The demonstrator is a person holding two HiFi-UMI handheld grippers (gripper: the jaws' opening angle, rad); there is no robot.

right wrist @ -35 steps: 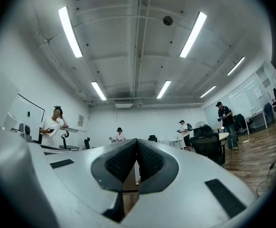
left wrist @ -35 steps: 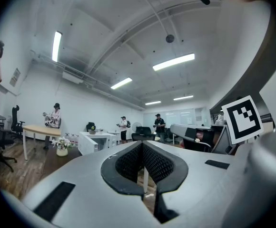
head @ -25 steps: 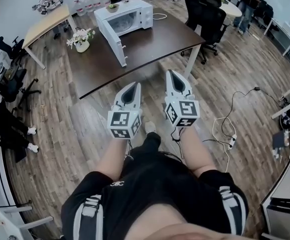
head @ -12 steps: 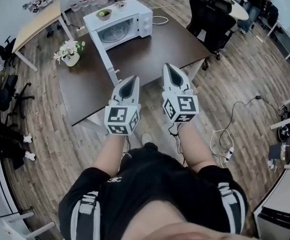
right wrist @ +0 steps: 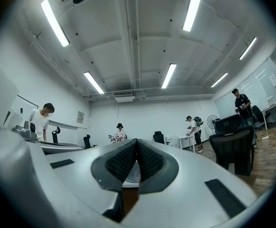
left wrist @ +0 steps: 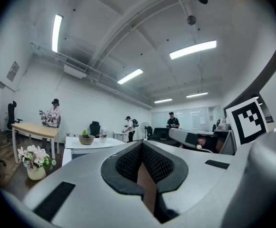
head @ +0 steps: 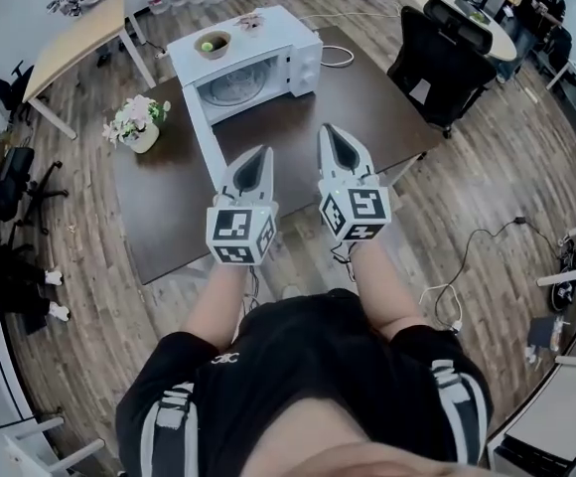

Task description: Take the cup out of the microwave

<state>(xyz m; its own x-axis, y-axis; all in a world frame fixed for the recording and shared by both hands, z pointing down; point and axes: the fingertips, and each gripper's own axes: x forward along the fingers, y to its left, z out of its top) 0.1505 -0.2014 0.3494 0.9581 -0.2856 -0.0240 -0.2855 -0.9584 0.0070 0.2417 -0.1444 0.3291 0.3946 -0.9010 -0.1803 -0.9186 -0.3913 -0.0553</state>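
At the near edge of the dark counter (head: 367, 97), left gripper (head: 262, 153) and right gripper (head: 327, 132) sit short of the microwave (head: 268, 36), fingers closed, empty. Door (head: 205, 142) stands open. Cup not discernible inside; reach, grasp and withdrawal all remain.

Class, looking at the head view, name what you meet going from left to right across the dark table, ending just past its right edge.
flower vase → microwave → white cable → black office chair
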